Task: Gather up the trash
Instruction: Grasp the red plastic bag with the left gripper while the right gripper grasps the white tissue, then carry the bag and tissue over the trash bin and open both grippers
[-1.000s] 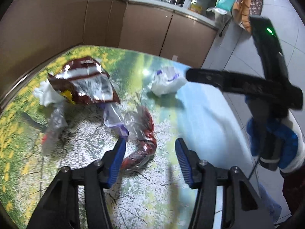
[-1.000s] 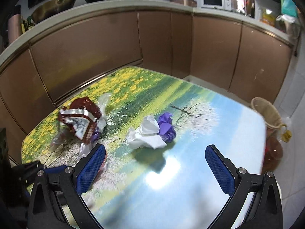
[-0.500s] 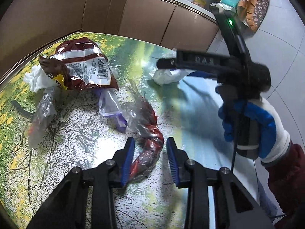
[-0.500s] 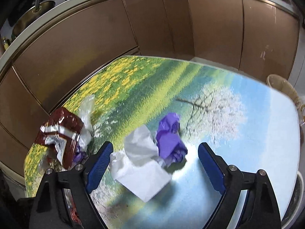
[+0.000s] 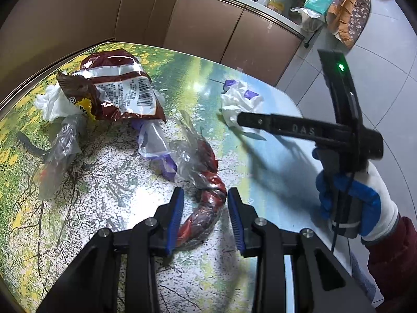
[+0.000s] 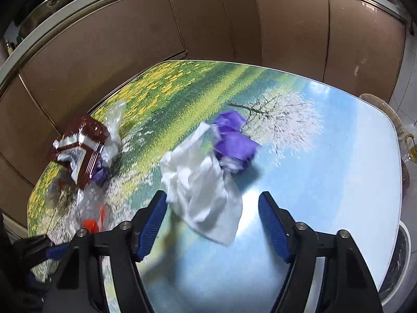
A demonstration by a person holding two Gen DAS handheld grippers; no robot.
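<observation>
The twisted red wrapper [image 5: 208, 203], sheathed in clear film, lies on the desk [image 5: 104, 247] between the blue pads of the left claw [image 5: 206, 219]; the jaws stand narrowly apart, one on each side of it, and whether they already touch the film I cannot tell, so it does not look gripped yet. It should be very light, soft and crackly, with a slick film that can slide, so the best hold seems to be across the thick twisted middle, not the loose clear tail at its 11 o'clock. From that wrapper, a clear and purple scrap [image 5: 156, 146] sits just beside it at 10 o'clock, the brown snack bag [image 5: 117, 88] lies farther out toward 11 o'clock, and a crumpled clear bag [image 5: 62, 143] sits well off at 9 o'clock. At 1 o'clock lies the white tissue [image 6: 203, 190], touching a purple wrapper [image 6: 234, 143] on its far side. The right claw [image 6: 213, 224] is wide open with nothing in it, its jaws straddling the near end of the tissue without touching. The tissue is limp and weightless, so a pinch at its bunched centre should gather it, and perhaps the purple piece too
</observation>
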